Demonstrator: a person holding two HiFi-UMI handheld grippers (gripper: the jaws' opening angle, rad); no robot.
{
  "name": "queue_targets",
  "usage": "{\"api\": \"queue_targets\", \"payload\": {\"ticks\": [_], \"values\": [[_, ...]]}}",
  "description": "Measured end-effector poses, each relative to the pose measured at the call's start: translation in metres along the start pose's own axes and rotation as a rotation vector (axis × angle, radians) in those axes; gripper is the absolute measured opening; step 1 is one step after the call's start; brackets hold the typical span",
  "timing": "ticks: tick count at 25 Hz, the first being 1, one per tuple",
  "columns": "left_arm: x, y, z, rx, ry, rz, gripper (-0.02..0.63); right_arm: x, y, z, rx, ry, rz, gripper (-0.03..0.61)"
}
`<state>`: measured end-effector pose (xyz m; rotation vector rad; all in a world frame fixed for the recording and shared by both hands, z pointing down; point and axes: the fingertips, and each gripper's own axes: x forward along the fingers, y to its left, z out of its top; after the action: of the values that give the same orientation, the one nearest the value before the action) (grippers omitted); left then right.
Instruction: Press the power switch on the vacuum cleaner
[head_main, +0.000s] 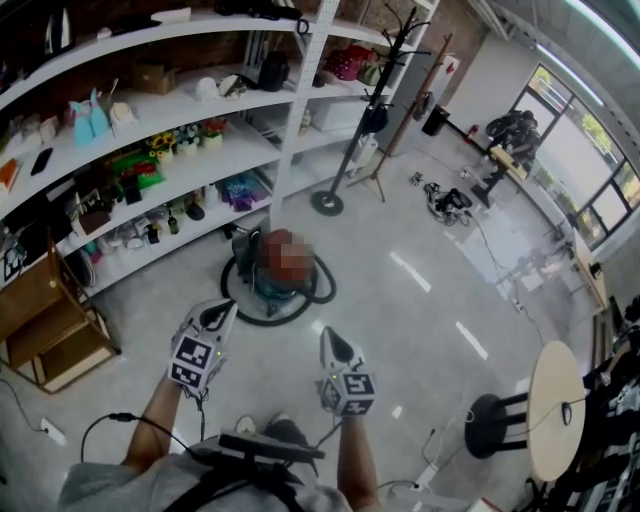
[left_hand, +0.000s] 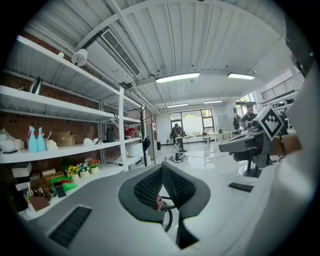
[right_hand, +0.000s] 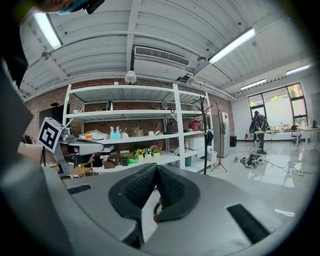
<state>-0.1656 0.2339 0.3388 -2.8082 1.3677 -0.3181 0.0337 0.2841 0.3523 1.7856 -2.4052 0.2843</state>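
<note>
The vacuum cleaner (head_main: 262, 291) stands on the floor in front of the shelves, a teal body ringed by its black hose (head_main: 238, 301); a blurred patch hides its top, so I see no switch. Both grippers are held above the floor short of it, pointing toward it. My left gripper (head_main: 224, 308) is shut and holds nothing; in its own view the left gripper (left_hand: 162, 166) has its pads meeting, with a bit of hose (left_hand: 168, 221) below them. My right gripper (head_main: 329, 335) is shut and empty too, and the right gripper (right_hand: 156, 168) shows its pads touching.
Long white shelves (head_main: 200, 175) full of small goods run along the left. A coat stand (head_main: 328, 203) rises behind the vacuum. A wooden frame (head_main: 52, 335) sits at left. A round table (head_main: 556, 410) and black stool (head_main: 488, 420) are at right. A cable (head_main: 100, 425) trails near my feet.
</note>
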Motion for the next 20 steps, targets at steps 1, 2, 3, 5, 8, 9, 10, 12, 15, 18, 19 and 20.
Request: {"api": "queue_targets", "payload": {"ticks": [1, 2, 3, 5, 8, 9, 10, 12, 15, 18, 19, 20], "values": [[0.002, 0.002, 0.0, -0.001, 0.001, 0.0, 0.006, 0.003, 0.0, 0.002, 0.006, -0.003, 0.001, 0.012], [0.004, 0.004, -0.001, -0.001, 0.003, -0.001, 0.006, 0.006, 0.0, 0.004, 0.009, -0.007, 0.003, 0.012], [0.007, 0.006, 0.0, 0.0, 0.004, -0.002, 0.006, 0.009, 0.0, 0.006, 0.006, -0.009, 0.004, 0.012], [0.014, 0.01, 0.001, 0.0, 0.005, -0.002, 0.006, 0.017, -0.005, 0.008, -0.003, -0.006, 0.005, 0.012], [0.028, 0.015, 0.004, 0.008, 0.008, -0.002, 0.006, 0.031, -0.012, 0.012, 0.005, -0.01, 0.015, 0.012], [0.033, 0.016, 0.006, 0.012, 0.008, -0.001, 0.006, 0.037, -0.016, 0.014, 0.003, -0.013, 0.018, 0.012], [0.039, 0.019, 0.007, 0.015, 0.008, 0.0, 0.006, 0.043, -0.021, 0.017, -0.002, -0.017, 0.02, 0.012], [0.053, 0.025, 0.01, 0.018, 0.009, 0.01, 0.006, 0.058, -0.03, 0.024, -0.006, -0.027, 0.026, 0.012], [0.077, 0.039, 0.014, 0.013, 0.012, 0.031, 0.006, 0.085, -0.045, 0.032, 0.003, -0.034, 0.042, 0.012], [0.102, 0.051, 0.02, 0.012, 0.014, 0.039, 0.006, 0.112, -0.057, 0.045, -0.001, -0.037, 0.057, 0.012], [0.11, 0.055, 0.022, 0.012, 0.015, 0.04, 0.006, 0.121, -0.062, 0.048, -0.001, -0.037, 0.06, 0.011], [0.119, 0.059, 0.023, 0.011, 0.015, 0.041, 0.006, 0.13, -0.067, 0.05, 0.0, -0.035, 0.062, 0.012]]}}
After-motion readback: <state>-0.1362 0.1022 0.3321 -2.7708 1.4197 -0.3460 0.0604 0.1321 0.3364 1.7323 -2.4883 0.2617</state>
